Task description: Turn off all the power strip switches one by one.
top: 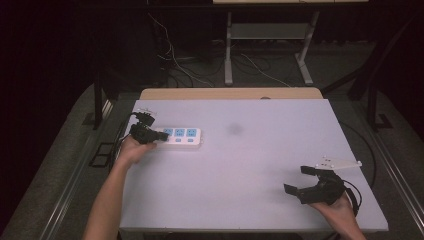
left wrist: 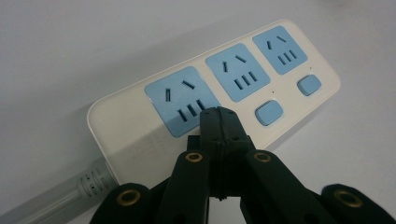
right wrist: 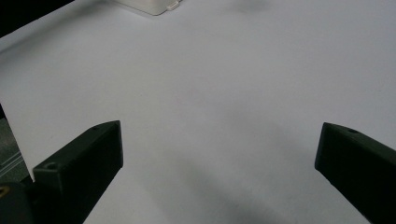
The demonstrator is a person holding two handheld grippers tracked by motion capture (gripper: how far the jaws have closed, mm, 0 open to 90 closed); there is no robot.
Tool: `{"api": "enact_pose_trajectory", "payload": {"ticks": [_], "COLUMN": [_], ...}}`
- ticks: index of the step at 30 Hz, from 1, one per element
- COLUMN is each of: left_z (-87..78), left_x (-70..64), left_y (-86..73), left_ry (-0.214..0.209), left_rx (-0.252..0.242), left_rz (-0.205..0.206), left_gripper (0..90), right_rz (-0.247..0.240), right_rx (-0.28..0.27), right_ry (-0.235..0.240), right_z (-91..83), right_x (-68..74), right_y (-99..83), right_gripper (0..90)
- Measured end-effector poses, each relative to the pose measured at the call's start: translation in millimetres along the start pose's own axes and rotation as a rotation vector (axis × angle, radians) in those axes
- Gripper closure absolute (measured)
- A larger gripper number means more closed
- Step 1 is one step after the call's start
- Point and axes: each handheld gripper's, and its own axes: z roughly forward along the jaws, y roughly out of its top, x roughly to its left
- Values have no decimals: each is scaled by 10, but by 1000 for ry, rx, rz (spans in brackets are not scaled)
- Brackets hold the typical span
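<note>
High view puts the white power strip [top: 179,135] toward nine o'clock on the white table [top: 250,165], lying flat with its three blue sockets facing up. The left gripper [top: 150,134] sits at the strip's nine o'clock end, held by the person's left hand [top: 131,149]. Left gripper view shows its two black jaws pressed fully together with nothing between them, the joined tips [left wrist: 219,114] over the strip's top face at the edge of the nearest blue socket [left wrist: 183,99]; whether they touch it cannot be told. A grey cable [left wrist: 56,196] leaves the strip at seven o'clock. The right gripper [top: 300,181] rests near five o'clock, well apart from the strip, its jaws spread wide and holding nothing.
</note>
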Motion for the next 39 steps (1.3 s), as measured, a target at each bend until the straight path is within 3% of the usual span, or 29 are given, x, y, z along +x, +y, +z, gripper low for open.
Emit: {"api": "enact_pose_trajectory", "payload": {"ticks": [7, 19, 20, 23, 34, 39], "left_z": [0, 0, -27, -32, -172, -276], "left_x": [-15, -81, -88, -106, -143, -203], "left_y": [4, 32, 46, 60, 68, 72], "left_ry": [8, 55, 48, 52, 76, 64], "left_rx": [2, 18, -6, -1, -58, -99], "left_rz": [0, 41, 35, 45, 46, 60], "left_gripper": [896, 895, 895, 894, 889, 788], "right_rz": [4, 8, 9, 13, 17, 18], "right_rx": [8, 0, 0, -2, -4, -6], "right_ry": [0, -3, -2, -3, -4, -2], "right_z": [11, 5, 4, 0, -4, -7], "right_x": [0, -11, -12, -18, -26, -24], "right_y": [3, 2, 2, 1, 1, 1], "right_gripper": [7, 6, 6, 6, 6, 7]}}
